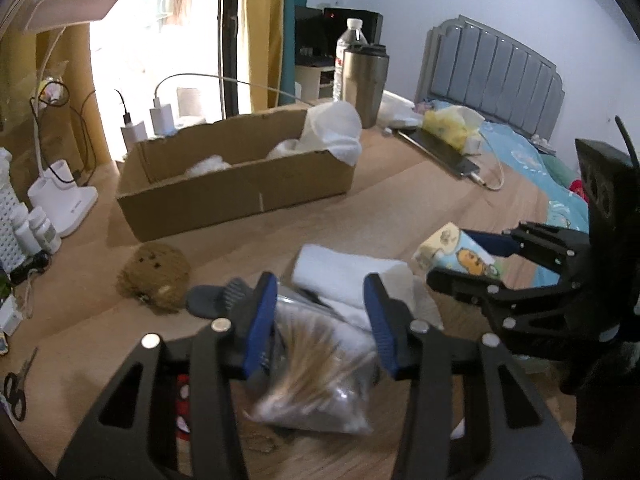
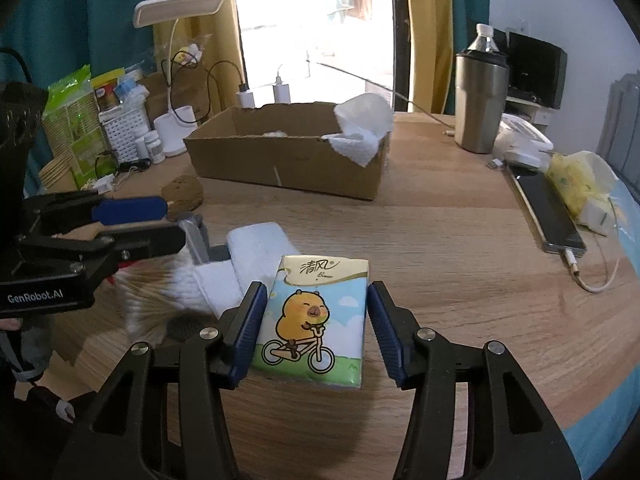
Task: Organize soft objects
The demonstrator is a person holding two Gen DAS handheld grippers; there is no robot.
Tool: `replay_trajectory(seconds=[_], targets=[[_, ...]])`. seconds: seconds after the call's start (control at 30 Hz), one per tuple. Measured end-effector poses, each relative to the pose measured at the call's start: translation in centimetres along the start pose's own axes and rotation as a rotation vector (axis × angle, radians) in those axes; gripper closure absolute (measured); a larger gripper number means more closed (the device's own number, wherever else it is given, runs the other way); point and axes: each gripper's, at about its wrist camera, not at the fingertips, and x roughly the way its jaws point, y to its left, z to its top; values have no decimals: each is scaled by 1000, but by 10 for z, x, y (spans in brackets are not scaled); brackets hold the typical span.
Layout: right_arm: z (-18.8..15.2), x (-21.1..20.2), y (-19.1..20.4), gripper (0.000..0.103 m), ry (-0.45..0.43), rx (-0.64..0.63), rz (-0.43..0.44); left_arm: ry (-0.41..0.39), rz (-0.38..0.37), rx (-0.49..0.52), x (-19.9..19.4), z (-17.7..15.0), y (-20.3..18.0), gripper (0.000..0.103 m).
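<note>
Left gripper (image 1: 320, 320) clenches cotton-swab bag (image 1: 316, 380) | right gripper (image 2: 316, 334) grips tissue pack (image 2: 316, 320) | risk: slick bag slips before box (image 1: 236, 184) at 12 o'clock

- The table (image 2: 440, 240) is matt, wood-grained.
- The box (image 1: 240, 188) at twelve o'clock is plain brown cardboard, matt.
- The tumbler (image 2: 480, 100) is brushed metal.
- The tissue pack (image 2: 316, 320) has a glossy printed plastic wrap.
- The towel (image 1: 344, 276) is soft white cloth.
- The bag of cotton swabs (image 1: 316, 384) is clear, shiny plastic.

place: bedroom | evidence: bed headboard (image 1: 492, 68), curtains (image 1: 264, 32), desk lamp (image 2: 176, 12)
</note>
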Motion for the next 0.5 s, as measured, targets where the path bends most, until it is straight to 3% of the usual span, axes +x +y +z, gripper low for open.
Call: replay_trajectory(seconds=[0.27, 0.5], targets=[[-1, 16, 13, 48, 24, 1, 51, 47, -7, 2, 9, -11, 7, 55], [-10, 39, 7, 50, 74, 15, 31, 101, -23, 28, 19, -23, 0, 49]])
